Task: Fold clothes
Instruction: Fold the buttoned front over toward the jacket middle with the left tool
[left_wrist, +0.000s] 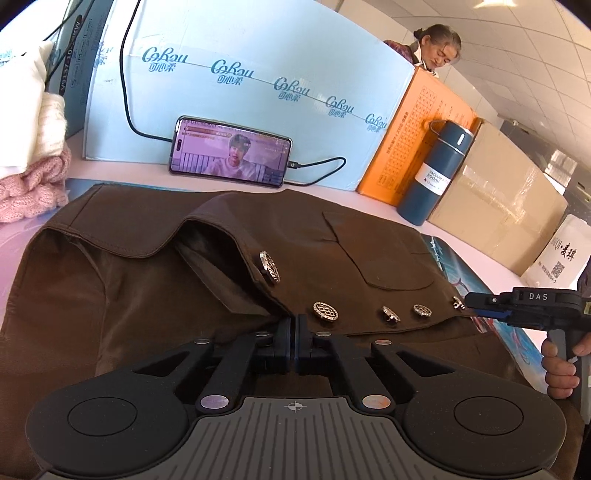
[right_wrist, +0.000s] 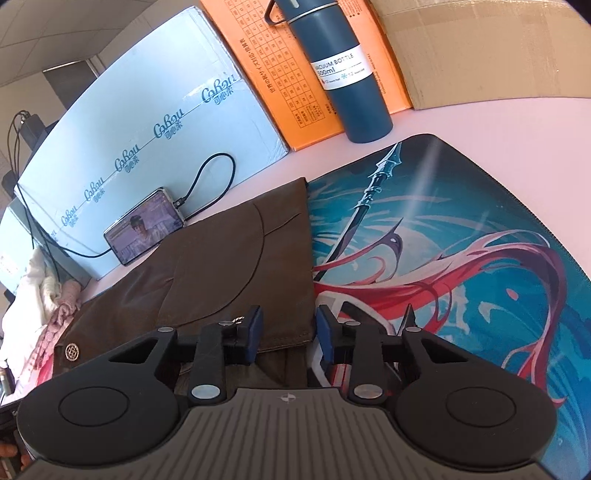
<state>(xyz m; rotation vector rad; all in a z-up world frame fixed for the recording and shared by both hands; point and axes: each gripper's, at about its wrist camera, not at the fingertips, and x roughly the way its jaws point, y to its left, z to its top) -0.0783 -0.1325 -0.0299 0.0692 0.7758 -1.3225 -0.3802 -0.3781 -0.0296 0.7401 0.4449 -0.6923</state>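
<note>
A brown jacket (left_wrist: 147, 288) with silver ornate buttons (left_wrist: 325, 309) lies flat on the table, its front panel with a pocket folded over. My left gripper (left_wrist: 295, 321) is shut on the jacket's front edge beside the buttons. My right gripper (right_wrist: 290, 325) is open, its jaws set either side of the jacket's (right_wrist: 240, 266) bottom right corner; it shows in the left wrist view (left_wrist: 469, 301) at the far right, at the hem past the last button.
A printed blue mat (right_wrist: 461, 240) lies under the jacket. A phone (left_wrist: 231, 151) on a cable leans on a pale blue box (left_wrist: 258, 74). An orange box (left_wrist: 413, 140), a dark blue flask (left_wrist: 432, 177), cardboard boxes and a pile of knitwear (left_wrist: 33, 173) ring the table.
</note>
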